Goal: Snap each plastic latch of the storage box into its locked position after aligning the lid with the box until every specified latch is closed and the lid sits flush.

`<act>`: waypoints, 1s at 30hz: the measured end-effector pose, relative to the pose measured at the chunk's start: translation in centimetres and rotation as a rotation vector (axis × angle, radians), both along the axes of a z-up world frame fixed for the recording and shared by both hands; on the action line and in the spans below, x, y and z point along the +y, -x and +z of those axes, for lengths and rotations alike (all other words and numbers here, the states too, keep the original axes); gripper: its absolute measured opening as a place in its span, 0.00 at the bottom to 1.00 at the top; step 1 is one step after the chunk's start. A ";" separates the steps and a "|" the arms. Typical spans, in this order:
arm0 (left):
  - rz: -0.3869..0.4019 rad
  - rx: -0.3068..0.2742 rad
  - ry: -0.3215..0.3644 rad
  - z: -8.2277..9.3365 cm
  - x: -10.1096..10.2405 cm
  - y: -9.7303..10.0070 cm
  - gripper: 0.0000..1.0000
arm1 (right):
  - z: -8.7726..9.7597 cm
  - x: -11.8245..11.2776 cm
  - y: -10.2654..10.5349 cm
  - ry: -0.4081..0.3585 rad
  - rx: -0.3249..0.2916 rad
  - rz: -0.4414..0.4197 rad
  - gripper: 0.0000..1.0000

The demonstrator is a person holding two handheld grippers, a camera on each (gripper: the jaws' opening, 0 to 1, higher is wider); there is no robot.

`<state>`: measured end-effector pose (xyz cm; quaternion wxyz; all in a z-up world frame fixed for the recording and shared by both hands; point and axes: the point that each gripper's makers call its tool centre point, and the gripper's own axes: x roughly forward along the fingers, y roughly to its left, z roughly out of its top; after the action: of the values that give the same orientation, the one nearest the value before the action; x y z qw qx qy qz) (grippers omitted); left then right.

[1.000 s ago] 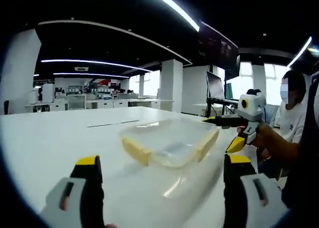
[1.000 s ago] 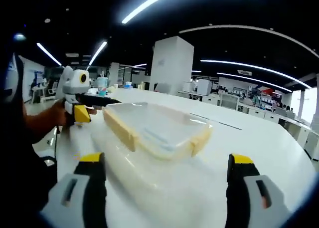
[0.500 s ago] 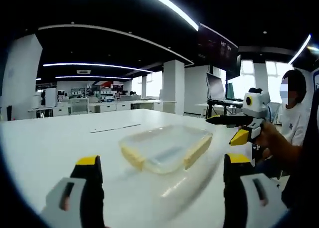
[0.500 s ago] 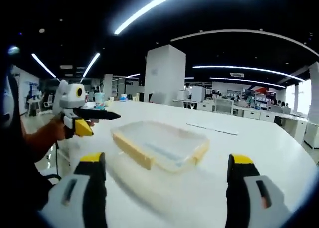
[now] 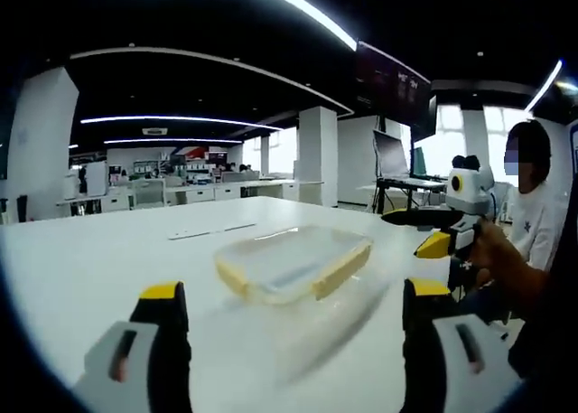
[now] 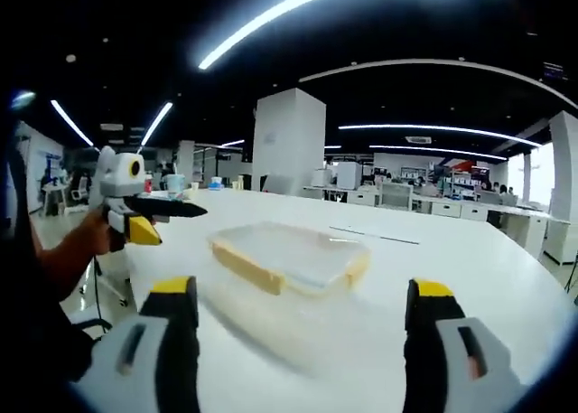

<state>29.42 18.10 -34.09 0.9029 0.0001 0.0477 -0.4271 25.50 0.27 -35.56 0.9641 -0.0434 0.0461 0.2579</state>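
- In the left gripper view we count one clear rectangular plastic storage box with pale yellow latches (image 5: 293,263), lying flat on the wide white table (image 5: 90,250), ahead of us and well apart from our jaws.
- We see two yellow latches on it in this view, one on the short left end and one along the near long side; any others are hidden or too blurred to tell.
- Its clear lid seems to sit on top, but we cannot tell whether it is flush or whether any latch is snapped down.
- Our left gripper (image 5: 289,295) rises from the bottom edge as two grey jaws with yellow tips, spread wide with nothing between them.
- At the right, a person's hand (image 5: 492,250) holds the right gripper (image 5: 411,228) level above the table edge, pointing left toward the box without touching it; its dark jaws are gaping, one above the other, with nothing in them.
- In the right gripper view the left gripper (image 6: 167,219) appears at the left, held level in a hand (image 6: 90,237).
- The box (image 6: 289,258) sits in the middle, with two latches showing.
- The right gripper (image 6: 302,295) has its two jaws wide apart and empty.
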 end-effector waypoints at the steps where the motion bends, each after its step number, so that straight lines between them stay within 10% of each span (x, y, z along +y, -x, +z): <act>1: 0.001 -0.004 0.008 0.2 0.2 0.3 0.97 | 0.2 -0.1 0.2 0.000 -0.013 -0.012 0.89; 19: -0.002 -0.029 0.010 0.3 1.6 2.9 0.86 | 0.4 -2.1 2.9 0.011 -0.059 -0.084 1.00; 30: 0.040 -0.069 0.055 1.2 3.5 3.3 1.00 | 0.1 -1.4 3.8 -0.004 -0.069 -0.058 1.00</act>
<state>26.15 21.62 -32.92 0.9120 -0.0108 0.0049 -0.4099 21.69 -1.08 -35.50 0.9722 -0.0489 0.0135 0.2284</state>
